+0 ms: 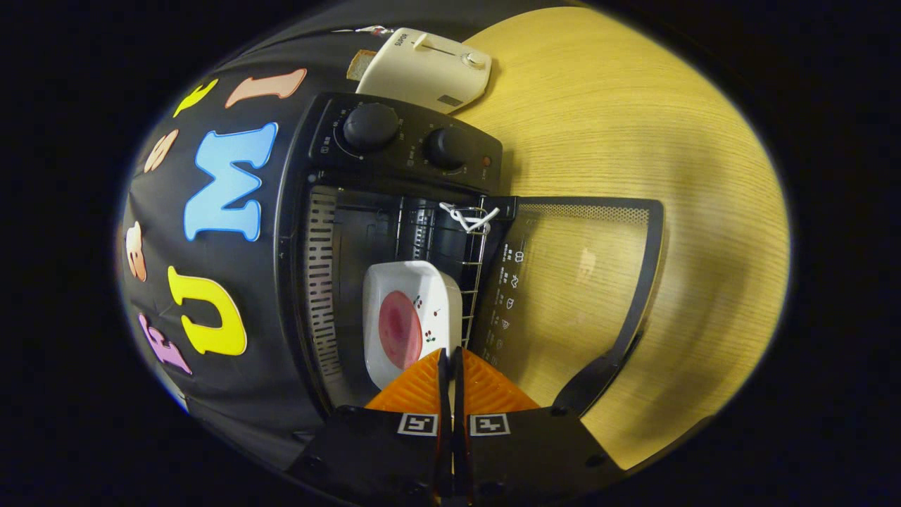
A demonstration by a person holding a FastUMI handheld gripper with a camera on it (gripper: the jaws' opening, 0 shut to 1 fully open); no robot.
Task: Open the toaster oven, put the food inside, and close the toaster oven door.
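Sitting inside the open toaster oven (366, 232), the dish (412, 320) of food lies long axis toward the cavity's back. The claw (450, 370), fingers together and empty, rests just before it; the door (584, 282) lies flat on the worktop (633, 105).

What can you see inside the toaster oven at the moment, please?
Inside the toaster oven, a white dish holding a round pink slice of food sits on the wire rack. The gripper, fingers together, covers the dish's near edge.

Nothing reads clearly: marks on the toaster (422, 77) and oven door (563, 296) (white print) blur.
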